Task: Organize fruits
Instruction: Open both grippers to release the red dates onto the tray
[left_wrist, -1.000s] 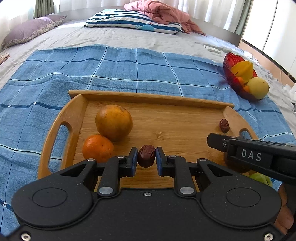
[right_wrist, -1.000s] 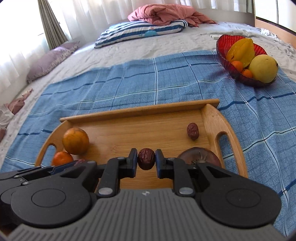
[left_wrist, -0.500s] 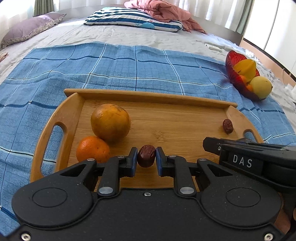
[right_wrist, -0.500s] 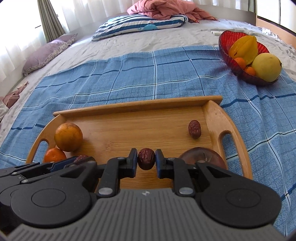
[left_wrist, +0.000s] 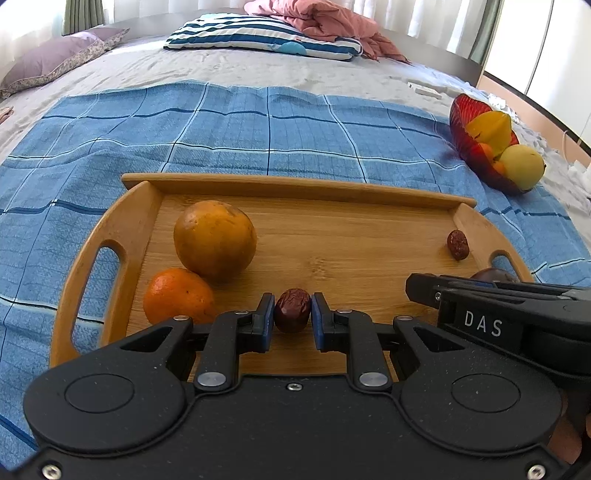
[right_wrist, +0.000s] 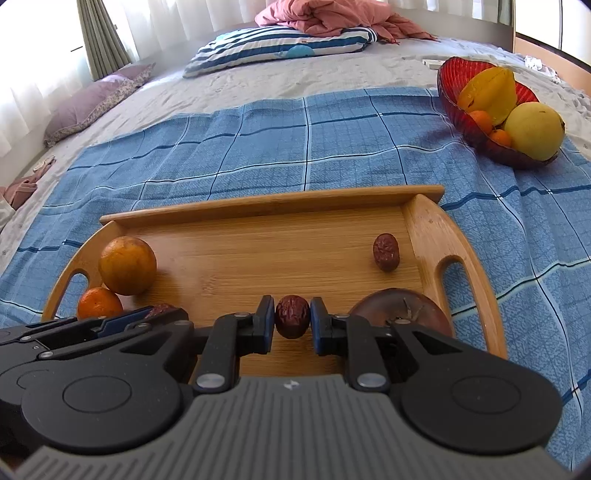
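Each claw (left_wrist: 292, 318) (right_wrist: 291, 319) pinches a date (left_wrist: 291, 310) (right_wrist: 291, 320).

Tray (left_wrist: 140, 221) smooth wood; blanket (left_wrist: 258, 125) woven cloth; bowl (right_wrist: 458, 107) glossy.

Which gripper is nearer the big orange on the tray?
Left. The left gripper sits just right of the big orange; the right gripper is farther right, near the tray's other end.

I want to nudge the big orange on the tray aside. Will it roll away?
Probably yes. The big orange is round and sits on the smooth wooden tray, so a push likely rolls it. It touches the small orange, which may move too. The raised rim should stop both.
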